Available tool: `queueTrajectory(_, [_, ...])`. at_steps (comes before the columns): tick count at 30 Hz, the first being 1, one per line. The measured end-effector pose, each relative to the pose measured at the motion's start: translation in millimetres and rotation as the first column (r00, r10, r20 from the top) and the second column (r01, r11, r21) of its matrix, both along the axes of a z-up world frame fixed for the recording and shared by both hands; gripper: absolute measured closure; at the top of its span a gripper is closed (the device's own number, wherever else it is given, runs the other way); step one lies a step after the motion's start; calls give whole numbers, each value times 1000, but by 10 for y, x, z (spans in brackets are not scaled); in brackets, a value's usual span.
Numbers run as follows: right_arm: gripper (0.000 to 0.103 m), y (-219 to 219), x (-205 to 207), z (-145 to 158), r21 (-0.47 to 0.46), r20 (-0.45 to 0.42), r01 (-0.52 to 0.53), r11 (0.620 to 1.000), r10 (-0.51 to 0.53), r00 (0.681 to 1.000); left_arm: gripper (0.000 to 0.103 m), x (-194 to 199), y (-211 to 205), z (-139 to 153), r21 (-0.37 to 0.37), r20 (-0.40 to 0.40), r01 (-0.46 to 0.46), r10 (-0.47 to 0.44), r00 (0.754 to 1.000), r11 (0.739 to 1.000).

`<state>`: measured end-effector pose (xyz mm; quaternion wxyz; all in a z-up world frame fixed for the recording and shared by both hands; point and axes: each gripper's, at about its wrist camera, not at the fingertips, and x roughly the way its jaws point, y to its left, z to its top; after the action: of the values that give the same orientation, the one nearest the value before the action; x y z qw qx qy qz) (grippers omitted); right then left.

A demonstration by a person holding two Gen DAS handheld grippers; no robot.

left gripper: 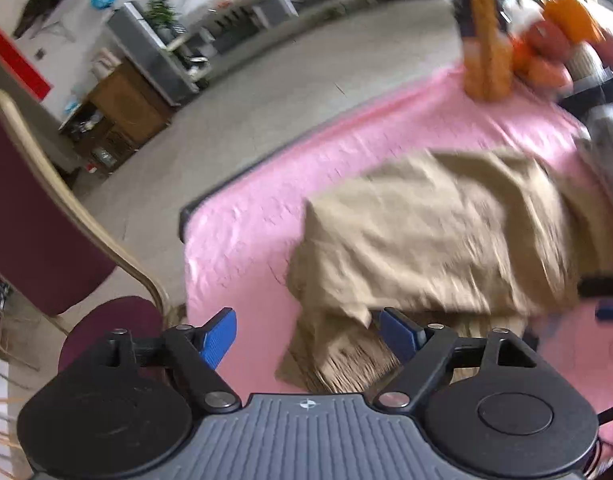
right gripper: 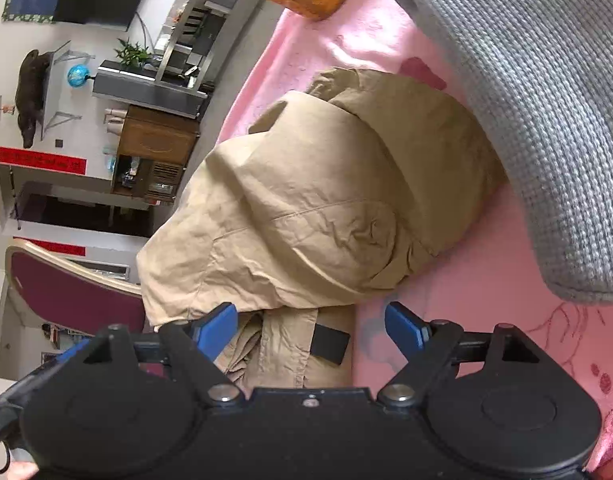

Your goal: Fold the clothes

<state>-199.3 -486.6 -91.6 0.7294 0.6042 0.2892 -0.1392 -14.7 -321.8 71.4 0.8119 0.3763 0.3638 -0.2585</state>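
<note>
Right wrist view: both the right gripper (right gripper: 310, 330) and left gripper (left gripper: 308, 336) spread above tan garment (right gripper: 306, 208).

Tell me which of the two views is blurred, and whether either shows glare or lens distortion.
Left wrist view: motion blur smears the crumpled beige cotton garment and the pink tablecloth; only the left gripper looks sharp. Right wrist view: sharp, the garment's seams and the grey knitted fabric show clearly. Both: strong fisheye bending at the edges, soft even light, no glare.

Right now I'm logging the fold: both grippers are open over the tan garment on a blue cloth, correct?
Not quite: the cloth is pink, as the right wrist view shows. The rest holds: left gripper and right gripper are open over the tan garment.
</note>
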Motion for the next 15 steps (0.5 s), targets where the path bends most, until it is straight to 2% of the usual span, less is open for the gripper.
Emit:
queueTrajectory(2, [22, -10, -8, 4, 0, 1, 0, 1000, 0, 1000, 24, -24, 72, -182, 9, -9, -2, 2, 1000, 1000])
queueTrajectory(8, [21, 7, -43, 27, -10, 17, -2, 1000, 2, 1000, 39, 233, 295, -559, -110, -93, -130, 120, 988, 985])
queueTrajectory(11, [21, 4, -23, 20, -17, 8, -2, 1000, 2, 1000, 45, 374, 338, -644, -145, -117, -166, 150, 982, 975])
queueTrajectory(13, [20, 5, -9, 14, -22, 3, -3, 1000, 3, 1000, 45, 440, 358, -672, -169, -129, -168, 148, 981, 971])
queueTrajectory(15, [20, 6, 6, 8, -27, -1, -5, 1000, 5, 1000, 39, 492, 381, -735, -191, -155, -176, 147, 977, 966])
